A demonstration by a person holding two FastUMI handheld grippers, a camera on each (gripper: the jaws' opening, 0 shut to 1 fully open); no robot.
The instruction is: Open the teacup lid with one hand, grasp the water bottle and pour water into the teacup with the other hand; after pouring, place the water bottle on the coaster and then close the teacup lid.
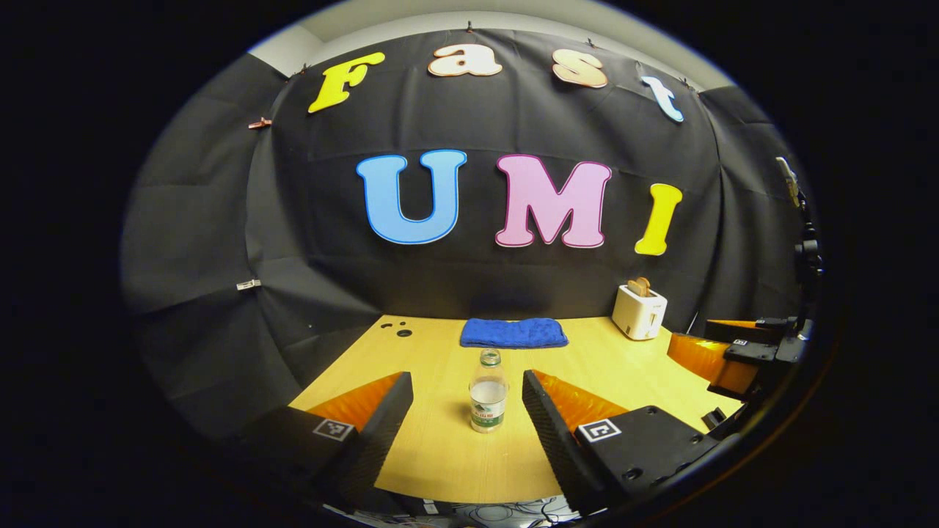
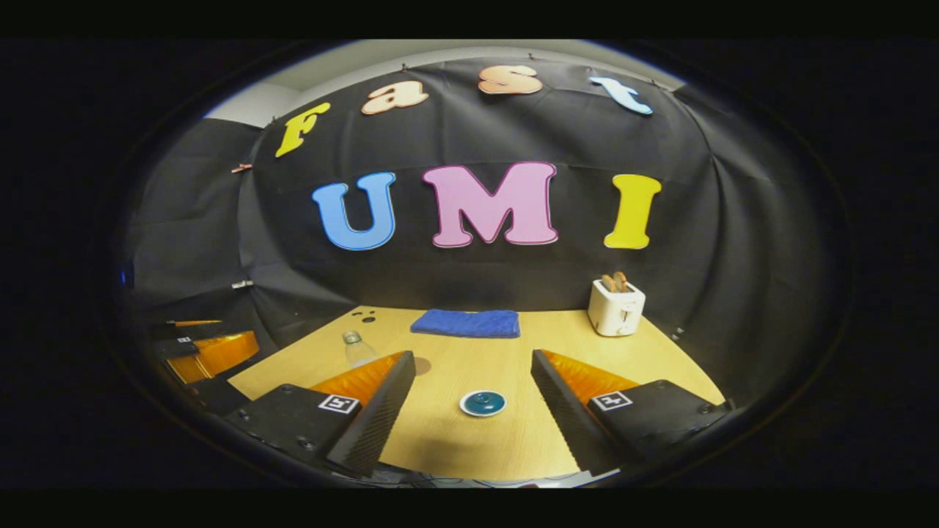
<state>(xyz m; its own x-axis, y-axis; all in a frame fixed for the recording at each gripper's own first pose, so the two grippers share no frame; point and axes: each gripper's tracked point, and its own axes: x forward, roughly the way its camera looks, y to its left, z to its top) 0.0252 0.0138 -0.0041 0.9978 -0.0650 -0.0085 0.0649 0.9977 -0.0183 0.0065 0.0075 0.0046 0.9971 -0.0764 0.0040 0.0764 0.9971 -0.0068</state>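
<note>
Table (image 1: 440,455): light wood top, everything on it well apart. Blue towel (image 1: 513,333) folded at the back edge, white toaster (image 1: 638,312) with bread in its slots at the back right. Neither belongs to the task.

Left gripper (image 1: 467,411): jaws wide open, nothing held, fingers either side of the water bottle (image 1: 488,392) but not touching; the bottle stands upright farther out between them. Right gripper (image 2: 469,400): also wide open and empty, lined up on the teacup lid (image 2: 483,402), which sits on the table between its fingers and ahead of them, no contact.

Bottle: small clear plastic, part full, label band low on the body. The cap looks to be off, though that is hard to tell. Judgement: light, thin-walled, will dent and may slosh or spurt if squeezed hard. Best hold is mid-body at or just above the label, where the wall is straight; avoid the tapered shoulder, fingers would slide up.

Teacup lid: blue-green round disc with a small centre knob, probably glazed ceramic, so hard, slick, chips if dropped. The cup under it is barely visible from this angle. Take it by the knob, light pinch, lift straight up.

Coaster: a dark round patch by the right gripper's left finger may be it; cannot tell.
</note>
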